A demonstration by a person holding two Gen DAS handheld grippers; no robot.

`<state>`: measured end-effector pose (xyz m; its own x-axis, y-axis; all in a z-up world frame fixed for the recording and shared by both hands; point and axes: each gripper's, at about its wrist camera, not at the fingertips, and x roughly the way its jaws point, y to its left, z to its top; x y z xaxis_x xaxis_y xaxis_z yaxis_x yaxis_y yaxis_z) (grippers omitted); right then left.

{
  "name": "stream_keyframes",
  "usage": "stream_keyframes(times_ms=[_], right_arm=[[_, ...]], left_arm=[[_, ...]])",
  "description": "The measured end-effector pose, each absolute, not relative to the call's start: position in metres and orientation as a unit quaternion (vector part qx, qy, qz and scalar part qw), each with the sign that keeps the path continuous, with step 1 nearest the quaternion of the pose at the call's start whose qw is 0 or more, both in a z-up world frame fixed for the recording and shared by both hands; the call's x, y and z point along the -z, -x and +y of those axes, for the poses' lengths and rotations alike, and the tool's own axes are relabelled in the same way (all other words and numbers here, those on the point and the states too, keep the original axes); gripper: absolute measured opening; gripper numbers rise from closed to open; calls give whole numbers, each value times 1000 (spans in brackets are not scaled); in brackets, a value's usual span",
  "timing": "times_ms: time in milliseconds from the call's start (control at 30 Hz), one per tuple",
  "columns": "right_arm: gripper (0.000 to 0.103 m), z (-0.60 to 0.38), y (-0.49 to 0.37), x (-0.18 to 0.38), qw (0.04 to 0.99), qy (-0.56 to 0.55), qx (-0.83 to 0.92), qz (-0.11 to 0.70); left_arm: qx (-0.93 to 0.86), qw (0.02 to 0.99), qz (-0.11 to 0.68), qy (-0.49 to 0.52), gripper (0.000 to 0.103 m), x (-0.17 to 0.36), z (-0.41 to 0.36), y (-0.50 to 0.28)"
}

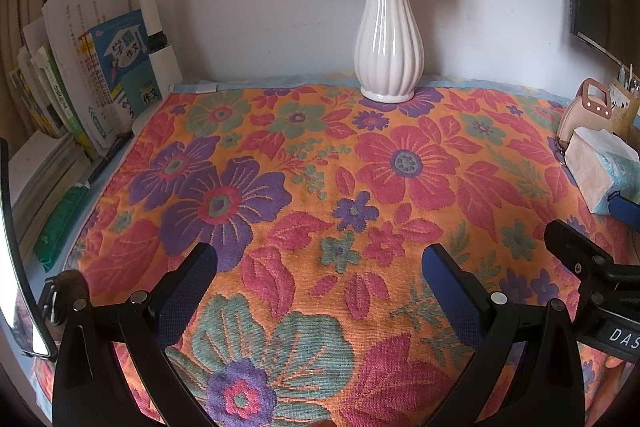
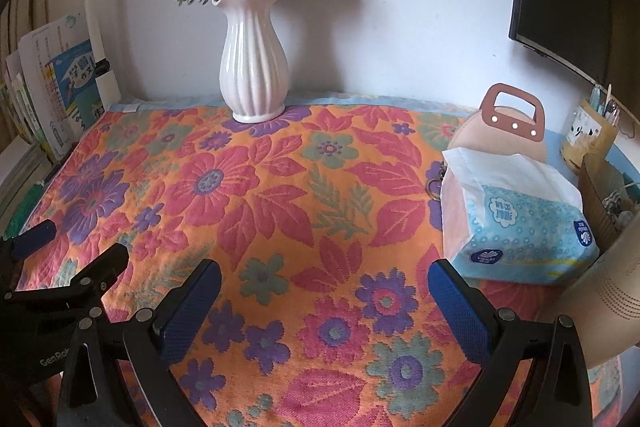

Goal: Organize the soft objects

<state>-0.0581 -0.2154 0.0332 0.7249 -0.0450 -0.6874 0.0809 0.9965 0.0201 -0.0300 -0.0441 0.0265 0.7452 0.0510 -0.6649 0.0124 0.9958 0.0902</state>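
Note:
A large floral towel [image 1: 320,167] in orange, red and purple lies spread flat over the table, also filling the right wrist view [image 2: 280,187]. A soft tissue pack [image 2: 520,219], blue and white, rests on its right edge; the left wrist view shows it at far right [image 1: 600,167]. My left gripper [image 1: 320,259] hovers open over the towel's near left part, nothing between its blue pads. My right gripper [image 2: 325,273] is open over the near right part, empty, just left of the tissue pack. The two grippers sit side by side.
A white ribbed vase [image 2: 254,67] with blue flowers stands at the towel's back edge. Books [image 1: 100,75] lean at the left. A pink handled bag [image 2: 508,131], a pen holder [image 2: 584,139] and a beige cylinder [image 2: 600,299] crowd the right.

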Motion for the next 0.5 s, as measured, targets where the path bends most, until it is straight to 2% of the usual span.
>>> stream_keyframes(times_ms=[500], right_arm=[[103, -208, 58, -32, 927, -14, 35, 372]], left_arm=[[-8, 934, 354, -48, 102, -26, -42, 29]])
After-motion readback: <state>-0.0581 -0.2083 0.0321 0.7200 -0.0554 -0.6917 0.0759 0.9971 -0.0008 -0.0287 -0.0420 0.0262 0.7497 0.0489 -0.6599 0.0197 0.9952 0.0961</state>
